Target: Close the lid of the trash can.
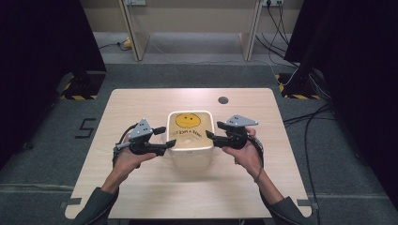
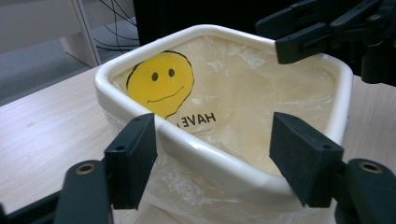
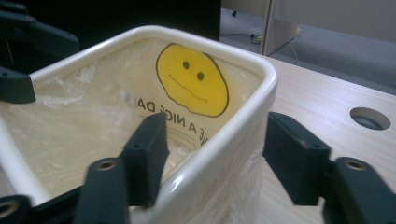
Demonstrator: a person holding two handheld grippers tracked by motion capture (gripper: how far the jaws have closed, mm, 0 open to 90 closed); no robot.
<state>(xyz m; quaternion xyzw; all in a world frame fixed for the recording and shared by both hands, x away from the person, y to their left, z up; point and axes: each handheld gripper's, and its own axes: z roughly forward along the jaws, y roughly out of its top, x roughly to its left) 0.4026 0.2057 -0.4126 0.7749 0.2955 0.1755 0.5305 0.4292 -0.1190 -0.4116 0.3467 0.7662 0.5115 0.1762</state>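
On the table (image 1: 141, 197), the white bin (image 1: 190, 149) lined with a smiley-face bag (image 1: 188, 123) sits at frame centre, its rim straddled by the left gripper (image 1: 165, 137) and right gripper (image 1: 212, 131) from opposite sides, jaws apart, not pressing

The light wooden table (image 1: 141, 197) had a round cable hole (image 1: 223, 100) near its far edge and sat on grey carpet (image 1: 42, 154). Black curtains (image 1: 42, 37) hung on both sides, with yellow-and-black hazard tape (image 1: 79, 97) at their bases. At the back were pale wooden desk legs (image 1: 132, 33), a beige wall, and loose black cables (image 1: 305, 117) running across the floor on the right.
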